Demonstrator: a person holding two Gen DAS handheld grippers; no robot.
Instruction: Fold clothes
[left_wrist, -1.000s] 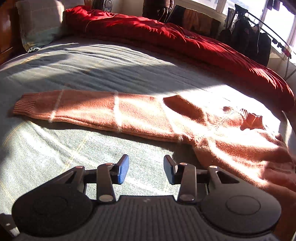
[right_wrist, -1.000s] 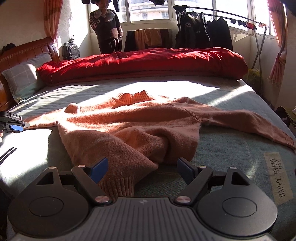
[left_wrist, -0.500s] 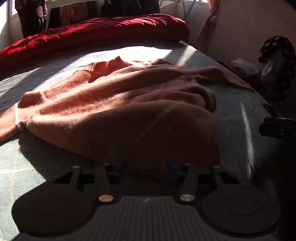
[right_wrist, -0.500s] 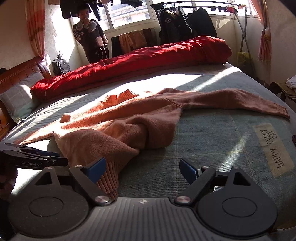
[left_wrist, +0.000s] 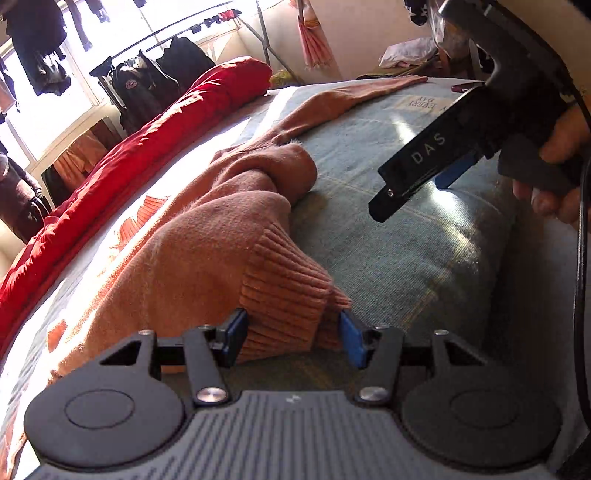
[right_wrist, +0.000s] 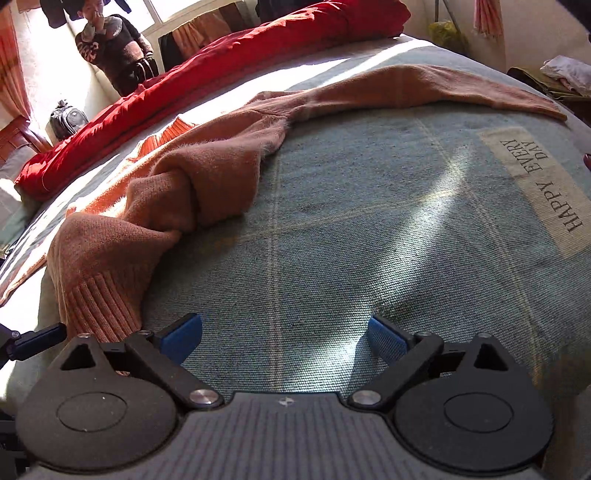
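Left wrist view: the left gripper (left_wrist: 291, 338) stands with its blue pads either side of the ribbed hem (left_wrist: 286, 295) of the fuzzy salmon-orange knitted sweater (left_wrist: 207, 240); the pads flank the thick rib and appear to touch it, but a firm pinch cannot be confirmed. The sweater lies rumpled on the grey-blue woven bedspread (left_wrist: 424, 266), its body bunched into a soft roll, one long sleeve (right_wrist: 424, 88) stretched flat toward the bed's far right edge. Judged step: securing the hem so the body can be drawn out flat for folding. The next move calls for a sure hold on the springy rib, with the loose knit likely to drag. Right wrist view: the right gripper (right_wrist: 286, 338) hovers wide, holding nothing, over bare bedspread just right of the hem.
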